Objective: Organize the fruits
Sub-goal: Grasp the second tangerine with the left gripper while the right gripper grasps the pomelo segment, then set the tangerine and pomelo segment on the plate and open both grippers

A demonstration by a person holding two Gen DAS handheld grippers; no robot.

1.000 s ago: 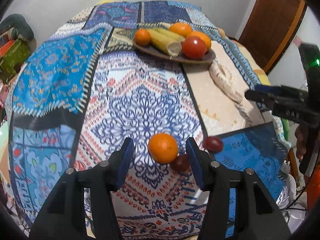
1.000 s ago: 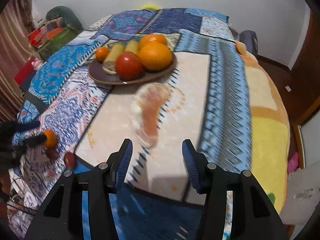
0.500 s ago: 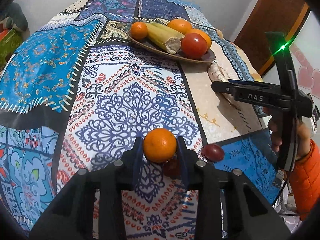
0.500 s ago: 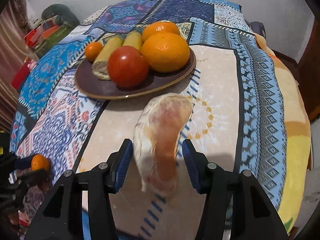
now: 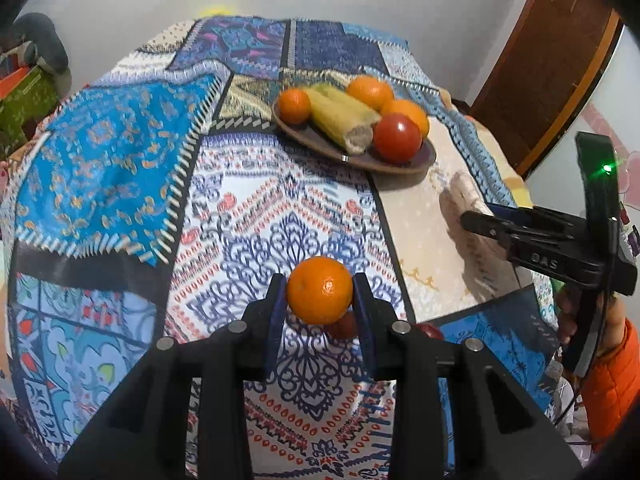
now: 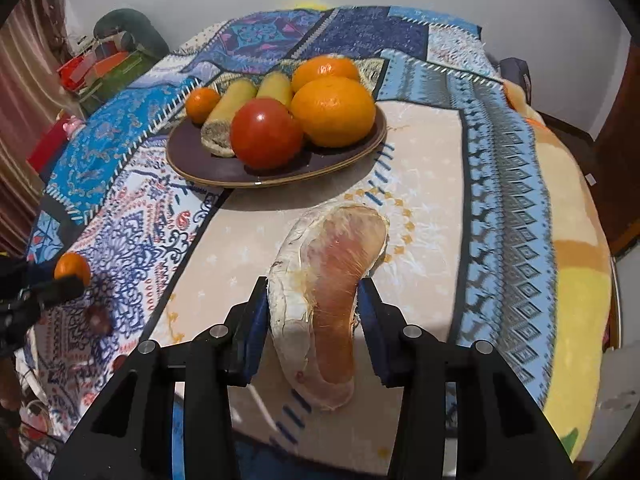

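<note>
Both jaws grasping: my left gripper clamps an orange above the cloth; my right gripper pinches a peeled fruit wedge short of the plate rim.

Behind the small orange you hold, a dark red fruit is mostly hidden; you see only a sliver below it. Just right of that orange, a second red fruit is largely covered by the left gripper's body. On the plate beyond, the two yellow pieces hide partly behind the tomato, and what they are is hard to tell. In the left wrist view, your right gripper covers the near part of the pale peeled wedge. Patterned cloth hides the surface beneath.
</note>
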